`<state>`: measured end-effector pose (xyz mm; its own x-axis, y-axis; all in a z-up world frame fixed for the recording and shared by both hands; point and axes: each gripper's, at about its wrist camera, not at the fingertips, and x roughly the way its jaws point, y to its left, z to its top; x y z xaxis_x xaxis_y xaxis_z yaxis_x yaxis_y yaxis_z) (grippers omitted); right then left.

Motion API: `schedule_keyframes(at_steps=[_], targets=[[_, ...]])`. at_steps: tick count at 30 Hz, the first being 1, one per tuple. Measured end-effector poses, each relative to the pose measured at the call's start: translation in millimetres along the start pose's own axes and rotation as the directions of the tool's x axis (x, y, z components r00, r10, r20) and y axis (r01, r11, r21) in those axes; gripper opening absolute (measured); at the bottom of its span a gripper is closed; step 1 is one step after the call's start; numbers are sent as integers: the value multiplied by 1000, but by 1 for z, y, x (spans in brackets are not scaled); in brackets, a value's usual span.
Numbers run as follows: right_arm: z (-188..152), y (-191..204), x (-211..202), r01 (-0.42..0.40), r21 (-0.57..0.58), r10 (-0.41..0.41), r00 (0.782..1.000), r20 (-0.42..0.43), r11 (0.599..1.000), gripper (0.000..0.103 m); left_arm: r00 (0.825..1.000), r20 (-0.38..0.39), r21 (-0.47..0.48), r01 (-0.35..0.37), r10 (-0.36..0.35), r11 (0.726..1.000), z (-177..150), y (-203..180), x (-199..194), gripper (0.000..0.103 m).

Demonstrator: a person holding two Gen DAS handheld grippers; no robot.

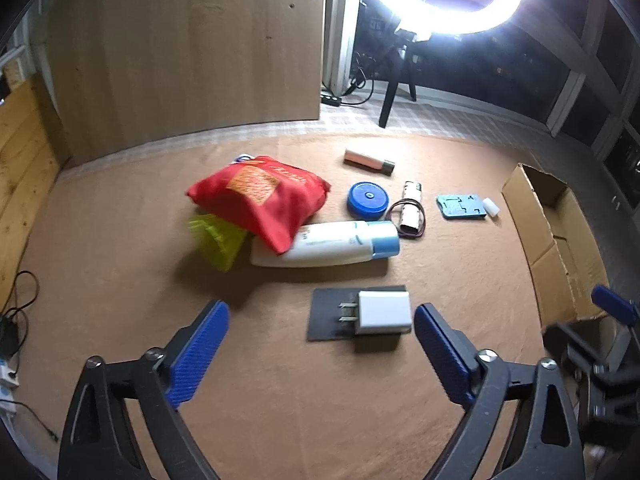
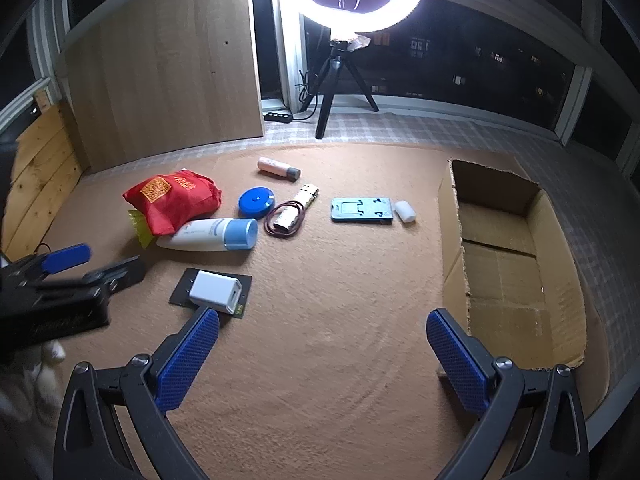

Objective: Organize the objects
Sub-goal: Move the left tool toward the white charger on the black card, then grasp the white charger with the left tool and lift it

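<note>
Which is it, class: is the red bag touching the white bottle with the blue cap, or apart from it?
Touching. In the left wrist view the red bag has its lower corner draped over the white bottle; the right wrist view shows the same overlap.

Just ahead of the left gripper a charger lies on a flat card. Beyond them a bottle lies crosswise, a bag resting on its left end. The open box lies ahead-right of the right gripper.

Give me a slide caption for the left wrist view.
Open left gripper nears a white charger on a dark card, cardboard box at right.
</note>
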<state>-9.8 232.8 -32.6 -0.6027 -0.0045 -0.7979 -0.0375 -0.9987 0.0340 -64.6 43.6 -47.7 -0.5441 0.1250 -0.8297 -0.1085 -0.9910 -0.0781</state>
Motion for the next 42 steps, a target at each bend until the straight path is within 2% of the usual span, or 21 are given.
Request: schedule_keyframes(at_steps=[8, 13, 19, 25, 31, 42], targets=[[-8, -22, 0, 33, 39, -32, 999, -18, 999, 103, 997, -65, 13, 28, -27, 1000, 19, -18, 47, 73], [-14, -38, -2, 57, 66, -56, 998, -26, 996, 103, 986, -134, 3, 99, -98, 995, 27, -28, 78, 59], [-18, -51, -3, 75, 85, -72, 997, -35, 994, 103, 975, -185, -7, 122, -122, 992, 28, -34, 105, 40], [-20, -54, -3, 77, 88, -74, 996, -41, 993, 103, 961, -226, -12, 158, -157, 987, 22, -35, 114, 33], [-20, -50, -3, 64, 78, -61, 997, -42, 995, 103, 947, -263, -32, 185, -186, 982, 8, -33, 112, 33], [-22, -36, 3, 13, 54, -10, 998, -57, 998, 103, 938, -258, -26, 233, -232, 972, -35, -41, 86, 33]])
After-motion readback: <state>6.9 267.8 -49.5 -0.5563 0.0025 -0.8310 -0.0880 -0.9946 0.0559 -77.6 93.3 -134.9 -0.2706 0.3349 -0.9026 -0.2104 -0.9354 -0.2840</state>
